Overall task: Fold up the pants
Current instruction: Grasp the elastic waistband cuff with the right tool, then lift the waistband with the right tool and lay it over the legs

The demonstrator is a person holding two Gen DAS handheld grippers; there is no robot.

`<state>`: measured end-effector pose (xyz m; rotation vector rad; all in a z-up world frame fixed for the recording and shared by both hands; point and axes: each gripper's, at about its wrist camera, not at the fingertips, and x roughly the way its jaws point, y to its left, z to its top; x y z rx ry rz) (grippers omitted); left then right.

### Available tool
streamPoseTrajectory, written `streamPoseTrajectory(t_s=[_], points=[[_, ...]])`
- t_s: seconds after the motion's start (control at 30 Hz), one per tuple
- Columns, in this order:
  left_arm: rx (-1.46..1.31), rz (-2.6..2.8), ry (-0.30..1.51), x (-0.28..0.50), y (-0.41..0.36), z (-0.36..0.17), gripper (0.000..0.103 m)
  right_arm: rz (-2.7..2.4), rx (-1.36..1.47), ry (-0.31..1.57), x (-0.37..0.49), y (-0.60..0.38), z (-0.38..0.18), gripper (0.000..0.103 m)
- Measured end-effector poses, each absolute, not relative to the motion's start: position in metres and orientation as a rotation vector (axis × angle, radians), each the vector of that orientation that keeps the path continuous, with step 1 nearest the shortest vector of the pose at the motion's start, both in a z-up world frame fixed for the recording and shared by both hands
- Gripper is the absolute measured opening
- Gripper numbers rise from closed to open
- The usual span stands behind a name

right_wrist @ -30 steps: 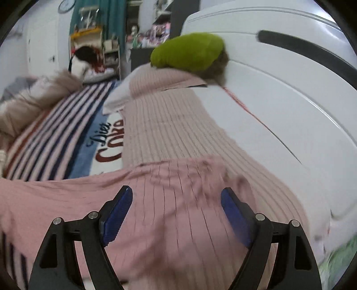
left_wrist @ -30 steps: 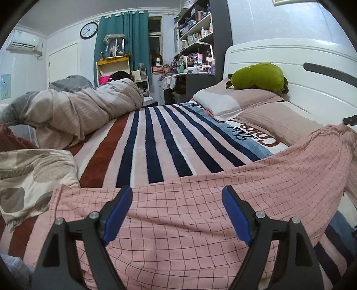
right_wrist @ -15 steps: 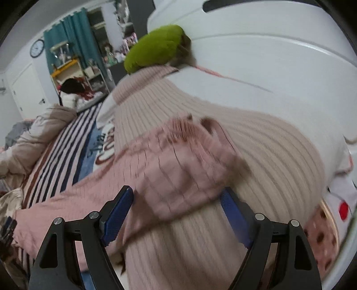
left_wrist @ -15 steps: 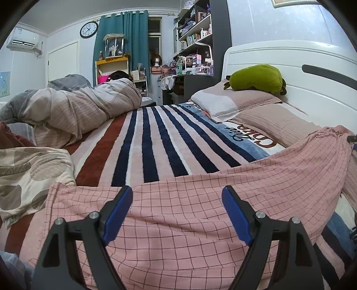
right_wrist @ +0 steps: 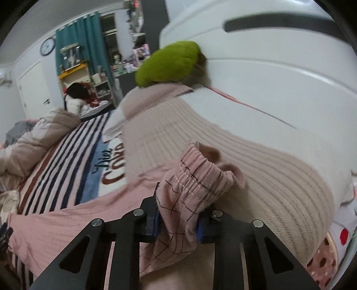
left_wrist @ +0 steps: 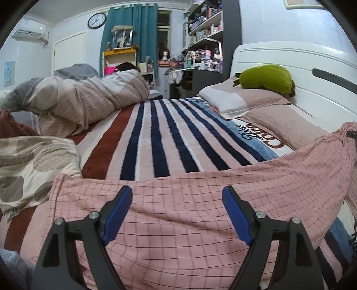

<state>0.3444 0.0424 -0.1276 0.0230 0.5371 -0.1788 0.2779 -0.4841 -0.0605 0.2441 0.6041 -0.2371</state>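
Pants (left_wrist: 200,214), pink with a thin dark grid, lie spread across the near part of the bed (left_wrist: 156,138), on its striped blanket (left_wrist: 147,133); their long axis runs crosswise to the blanket's stripes, from a loose end beside the patterned quilt (left_wrist: 26,165) on the left toward the headboard (left_wrist: 301,73) side on the right, where the fabric rises off the bed. Left gripper (left_wrist: 177,212): blue-padded fingers (left_wrist: 117,209) spread wide, with only the flat cloth showing between them; whether they touch the cloth cannot be told. Right gripper (right_wrist: 177,219): fingers closed on the gathered elastic waistband (right_wrist: 200,176), which stands bunched above the pads and points toward the ribbed beige pillow (right_wrist: 256,160); from this hold the pants (right_wrist: 73,220) trail away to the left of that view. Green plush toy (left_wrist: 265,78) rests on the farther pillow (left_wrist: 236,102) against the headboard. Rumpled beige duvet (left_wrist: 89,100) is heaped along the bed's left side. Wall clock (left_wrist: 96,20) hangs beside the teal curtain (left_wrist: 131,33). The right wrist view is partly motion-blurred.
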Motion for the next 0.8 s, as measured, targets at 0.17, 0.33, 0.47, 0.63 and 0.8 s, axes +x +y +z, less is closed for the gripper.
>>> streamPoseTrajectory(t_s=[0.17, 0.33, 0.47, 0.63, 0.8], points=[[-0.032, -0.153, 0.572, 0.351, 0.063, -0.127, 0.080, -0.171, 0.180, 0.590, 0.286, -0.434, -0.035, 0.017], [-0.067, -0.127, 0.559, 0.349, 0.082, -0.121, 0.081, -0.093, 0.127, 0.599, 0.299, -0.374, -0.020, 0.017], [-0.104, -0.096, 0.555, 0.351, 0.099, -0.120, 0.082, -0.013, 0.083, 0.626, 0.313, -0.317, -0.019, 0.017], [-0.120, -0.068, 0.605, 0.359, 0.110, -0.127, 0.082, 0.089, 0.056, 0.687, 0.335, -0.249, -0.036, 0.016], [-0.152, -0.106, 0.663, 0.365, 0.111, -0.137, 0.082, 0.201, 0.017, 0.781, 0.346, -0.178, -0.073, 0.015]])
